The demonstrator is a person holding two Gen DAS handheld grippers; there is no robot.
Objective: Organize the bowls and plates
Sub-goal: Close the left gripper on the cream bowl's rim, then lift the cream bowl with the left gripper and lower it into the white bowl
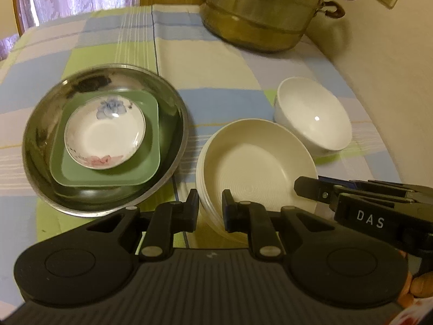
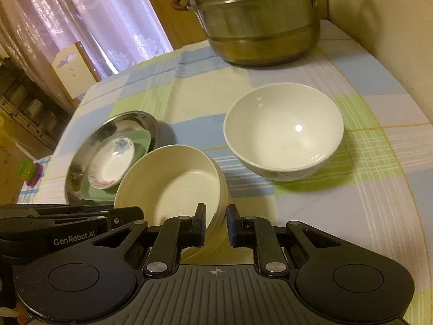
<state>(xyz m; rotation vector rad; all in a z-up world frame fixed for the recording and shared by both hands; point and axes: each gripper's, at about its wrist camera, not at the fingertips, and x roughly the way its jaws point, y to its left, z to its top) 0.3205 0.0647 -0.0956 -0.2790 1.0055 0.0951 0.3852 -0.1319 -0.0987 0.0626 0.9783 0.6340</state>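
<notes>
Left gripper clamped on near rim of cream ridged bowl; right gripper clamped on the same bowl's rim from the other side. Bowl tilted over checked tablecloth, between steel dish stacked with green plate and flowered saucer, and white bowl.

light: dim, warm yellow cast | glare: spot in white bowl | edges: fisheye-bent, dark corners | focus: soft
</notes>
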